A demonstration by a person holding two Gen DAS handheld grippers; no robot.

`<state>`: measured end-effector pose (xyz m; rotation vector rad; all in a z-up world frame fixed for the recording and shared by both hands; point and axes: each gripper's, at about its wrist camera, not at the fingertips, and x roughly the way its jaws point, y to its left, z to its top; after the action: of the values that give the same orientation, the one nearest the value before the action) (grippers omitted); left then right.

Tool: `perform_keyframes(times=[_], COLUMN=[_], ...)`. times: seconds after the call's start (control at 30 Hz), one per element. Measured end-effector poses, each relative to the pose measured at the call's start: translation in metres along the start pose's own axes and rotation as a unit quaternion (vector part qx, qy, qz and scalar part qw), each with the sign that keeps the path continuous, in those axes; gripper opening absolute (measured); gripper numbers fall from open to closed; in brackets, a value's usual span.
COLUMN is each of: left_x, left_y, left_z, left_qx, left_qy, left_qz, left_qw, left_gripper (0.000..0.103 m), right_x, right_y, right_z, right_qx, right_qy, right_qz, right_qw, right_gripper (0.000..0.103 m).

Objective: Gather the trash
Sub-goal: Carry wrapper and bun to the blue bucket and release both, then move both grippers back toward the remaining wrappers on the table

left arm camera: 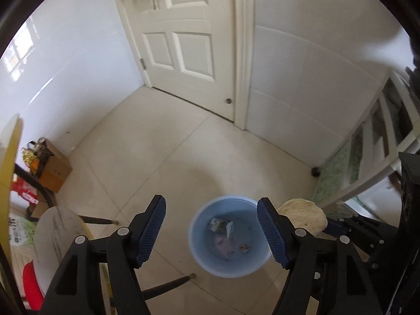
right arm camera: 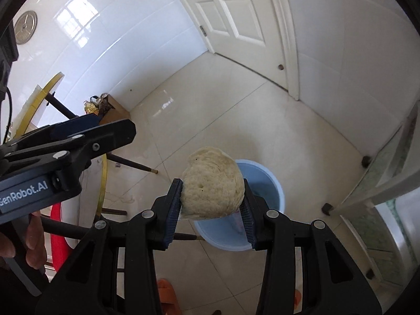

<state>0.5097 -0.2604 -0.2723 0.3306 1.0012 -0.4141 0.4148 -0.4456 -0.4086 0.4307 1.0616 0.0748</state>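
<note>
"GenRobot.AI" — white lettering on the left tool's (right arm camera: 113, 128) black body

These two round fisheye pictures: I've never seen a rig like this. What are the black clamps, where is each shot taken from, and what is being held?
A person holds a two-finger gripper in each hand; a camera on each looks along its fingers. In the left wrist view, the left gripper is open and empty above a blue bin on the tiled floor, with some scraps already inside. In the right wrist view, the right gripper clamps a pale bread bun above that bin, apparently to drop it in.
</note>
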Motion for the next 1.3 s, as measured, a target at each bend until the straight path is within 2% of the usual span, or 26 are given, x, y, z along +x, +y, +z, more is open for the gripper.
perform_keyframes(times=[0.1, 0.17, 0.27, 0.43, 0.53, 0.63, 0.7, 0.73, 0.87, 0.97, 1.1, 1.23, 1.3], left_x=[-0.009, -0.020, -0.055, -0.122, -0.179, -0.231, -0.265, -0.275, -0.323, -0.345, -0.348, -0.316, -0.294], left_y=[-0.012, -0.014, -0.017, -0.006, 0.004, 0.023, 0.041, 0.051, 0.092, 0.134, 0.184, 0.240, 0.257], left_z=[-0.006, -0.009, -0.025, -0.048, -0.066, -0.093, -0.112, -0.120, -0.163, -0.197, -0.222, -0.233, -0.231], left_qx=[-0.007, -0.010, -0.016, -0.020, -0.021, -0.023, -0.032, -0.035, -0.056, -0.082, -0.127, -0.176, -0.197], left_qy=[-0.009, -0.019, -0.035, -0.080, -0.126, -0.165, -0.190, -0.197, -0.219, -0.220, -0.194, -0.138, -0.112], left_qz=[0.006, 0.010, 0.007, -0.012, -0.012, -0.001, 0.013, 0.017, 0.050, 0.080, 0.116, 0.161, 0.162], left_qw=[0.9999, 0.9997, 0.9992, 0.9965, 0.9918, 0.9860, 0.9812, 0.9796, 0.9729, 0.9687, 0.9658, 0.9613, 0.9605], left_gripper=[0.069, 0.071, 0.073, 0.075, 0.085, 0.091, 0.095, 0.097, 0.102, 0.102, 0.102, 0.102, 0.102], right_x=[0.000, -0.006, -0.024, -0.080, -0.115, -0.153, -0.170, -0.179, -0.198, -0.198, -0.181, -0.155, -0.136], right_y=[0.005, 0.009, 0.019, 0.047, 0.076, 0.120, 0.147, 0.165, 0.227, 0.279, 0.332, 0.362, 0.371], right_z=[0.000, -0.002, -0.003, -0.003, -0.006, -0.011, -0.014, -0.018, -0.027, -0.030, -0.030, -0.033, -0.029], right_qx=[0.002, 0.002, -0.002, -0.020, -0.039, -0.071, -0.087, -0.097, -0.139, -0.173, -0.209, -0.228, -0.233], right_qy=[-0.001, -0.006, -0.018, -0.054, -0.081, -0.112, -0.127, -0.137, -0.155, -0.158, -0.152, -0.136, -0.121], right_qz=[-0.005, -0.011, -0.016, -0.027, -0.026, -0.021, -0.015, -0.009, 0.005, 0.015, 0.026, 0.032, 0.033], right_qw=[1.000, 1.000, 1.000, 0.998, 0.996, 0.991, 0.988, 0.986, 0.978, 0.972, 0.966, 0.964, 0.964], right_gripper=[0.049, 0.064, 0.066, 0.066, 0.067, 0.068, 0.074, 0.078, 0.079, 0.079, 0.079, 0.080, 0.080])
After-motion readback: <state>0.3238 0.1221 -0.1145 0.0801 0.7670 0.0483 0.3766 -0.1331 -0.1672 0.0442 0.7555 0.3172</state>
